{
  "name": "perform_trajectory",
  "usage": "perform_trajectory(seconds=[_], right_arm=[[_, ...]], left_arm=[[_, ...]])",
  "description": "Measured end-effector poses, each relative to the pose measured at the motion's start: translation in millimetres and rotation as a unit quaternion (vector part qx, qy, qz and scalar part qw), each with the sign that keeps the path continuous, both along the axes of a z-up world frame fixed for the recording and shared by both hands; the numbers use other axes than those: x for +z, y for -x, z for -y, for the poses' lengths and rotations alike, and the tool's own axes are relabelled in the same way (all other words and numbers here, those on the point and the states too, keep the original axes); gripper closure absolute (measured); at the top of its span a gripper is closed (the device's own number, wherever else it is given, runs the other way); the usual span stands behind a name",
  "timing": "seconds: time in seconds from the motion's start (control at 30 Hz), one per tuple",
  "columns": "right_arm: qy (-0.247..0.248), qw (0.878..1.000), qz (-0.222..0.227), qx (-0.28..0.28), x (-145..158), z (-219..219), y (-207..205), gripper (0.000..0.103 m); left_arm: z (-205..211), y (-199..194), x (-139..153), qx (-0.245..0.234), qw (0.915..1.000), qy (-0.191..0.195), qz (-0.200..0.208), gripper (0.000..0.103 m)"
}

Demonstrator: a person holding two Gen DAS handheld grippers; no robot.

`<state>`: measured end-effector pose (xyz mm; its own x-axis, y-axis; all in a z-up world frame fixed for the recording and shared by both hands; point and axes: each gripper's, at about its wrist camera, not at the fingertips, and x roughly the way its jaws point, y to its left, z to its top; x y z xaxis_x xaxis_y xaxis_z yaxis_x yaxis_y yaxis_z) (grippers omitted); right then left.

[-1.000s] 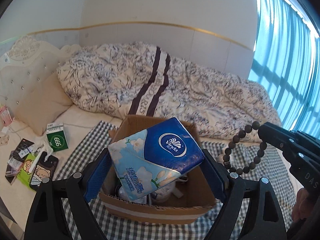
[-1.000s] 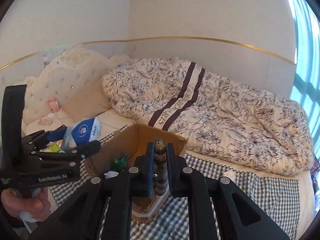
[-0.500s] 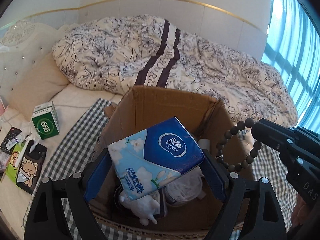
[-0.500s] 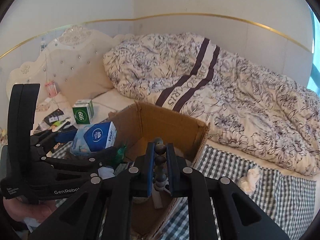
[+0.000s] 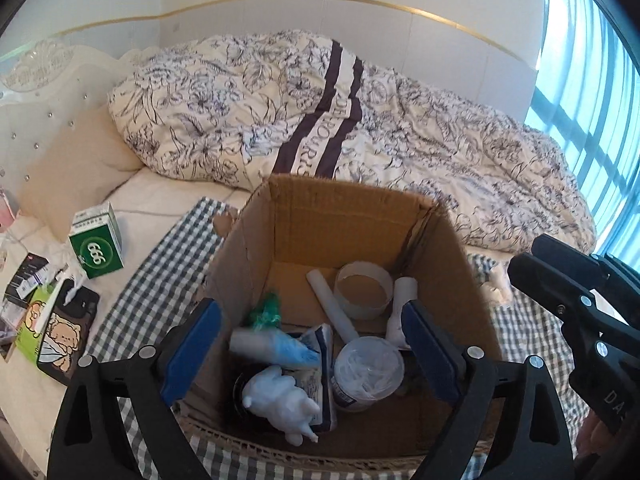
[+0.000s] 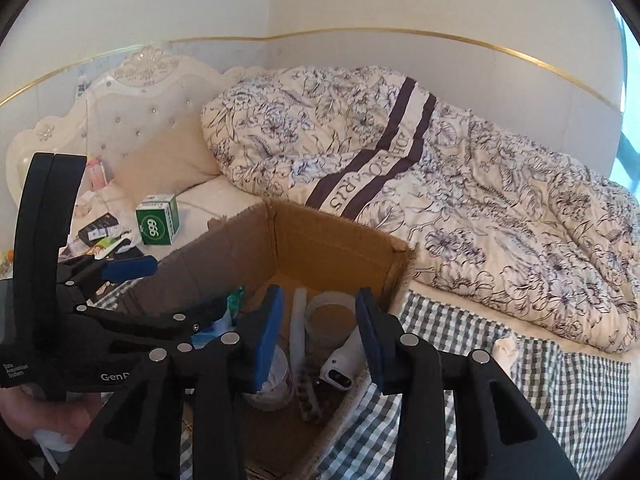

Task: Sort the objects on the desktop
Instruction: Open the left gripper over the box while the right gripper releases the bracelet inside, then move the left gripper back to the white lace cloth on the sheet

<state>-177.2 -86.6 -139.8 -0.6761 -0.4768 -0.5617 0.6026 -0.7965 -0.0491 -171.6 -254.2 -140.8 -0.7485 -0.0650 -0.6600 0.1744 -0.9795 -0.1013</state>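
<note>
A: Both drops are done, I think. My left gripper (image 5: 312, 344) hangs over the cardboard box (image 5: 352, 220) with its fingers spread wide and nothing between them. The blue tissue pack (image 5: 298, 350) they carried half a second ago now lies tilted in the box, just below and between the fingers, above the white figurine (image 5: 280, 400).

B: And the bead bracelet on the right?

A: Gone from the pinch. The right gripper (image 6: 320, 336) was shut on it a moment ago; now its fingers are opening, about halfway, with nothing held. Below them I see a row of dark beads (image 6: 308, 392) on the box floor, beside the white tube (image 6: 298, 328) and the tape ring (image 6: 330, 318). That is probably the bracelet.

B: What's left?

A: The green carton (image 5: 96, 246) and the small packets (image 5: 28, 280) on the bed, well off to the left of my left fingers. I'd pull both grippers out and go there next.
</note>
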Motion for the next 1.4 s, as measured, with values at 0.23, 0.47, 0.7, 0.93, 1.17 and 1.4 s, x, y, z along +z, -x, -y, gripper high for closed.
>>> perform_trajectory(seconds=[0.23, 0.47, 0.7, 0.93, 1.17, 1.4], right_arm=[[0.015, 0.999, -0.023, -0.020, 33, -25, -21, 0.065], [0.033, 0.997, -0.052, -0.047, 68, -62, -46, 0.056], [0.049, 0.992, -0.077, -0.091, 100, -119, -70, 0.049], [0.055, 0.986, -0.088, -0.132, 116, -175, -85, 0.045], [0.059, 0.980, -0.095, -0.162, 125, -220, -90, 0.040], [0.061, 0.977, -0.084, -0.187, 113, -255, -78, 0.038]], left_arm=[[-19, -22, 42, -0.007, 0.9993, 0.011, -0.034, 0.009], [-45, -46, 83, -0.013, 0.9974, 0.016, -0.069, 0.009], [-84, -66, 113, -0.034, 0.9943, 0.020, -0.099, 0.009], [-128, -74, 129, -0.059, 0.9915, 0.021, -0.114, 0.009], [-166, -68, 132, -0.082, 0.9891, 0.025, -0.119, 0.009], [-200, -44, 109, -0.104, 0.9891, 0.034, -0.098, 0.009]])
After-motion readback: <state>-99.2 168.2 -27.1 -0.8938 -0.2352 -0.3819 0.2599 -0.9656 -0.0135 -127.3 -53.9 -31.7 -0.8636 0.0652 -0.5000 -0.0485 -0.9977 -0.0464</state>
